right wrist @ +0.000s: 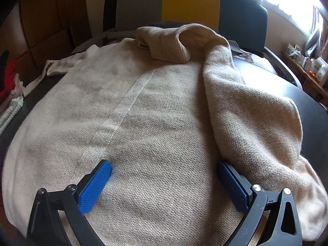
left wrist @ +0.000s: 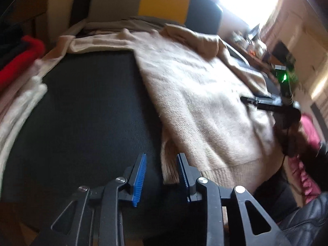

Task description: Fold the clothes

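Fingers of the left gripper point(left wrist: 161, 170) stand slightly apart at the ribbed hem corner of the beige sweater point(left wrist: 196, 102), with a bit of hem between them, unpressed. Right gripper point(right wrist: 164, 176) fingers are spread wide over the knit, gripping nothing. That sweater lies flat on the dark bench point(left wrist: 88, 106), one sleeve point(right wrist: 246, 110) folded inward. Folded clothes point(left wrist: 16, 94) sit at the bench's left edge.

- Right gripper point(right wrist: 164, 176) with jaws spread wide, blue pads point(right wrist: 95, 186) resting apart on a beige knit sweater point(right wrist: 155, 127).
- Nothing pinched between the fingers, only flat knit.
- Pale seam stripe point(right wrist: 127, 100) running ahead from the left finger.
- Folded sleeve point(right wrist: 246, 110) lying just beside the right finger.
- Ribbed collar point(right wrist: 168, 47) far ahead of both fingertips, yellow-and-grey chair back point(right wrist: 190, 4) beyond it.
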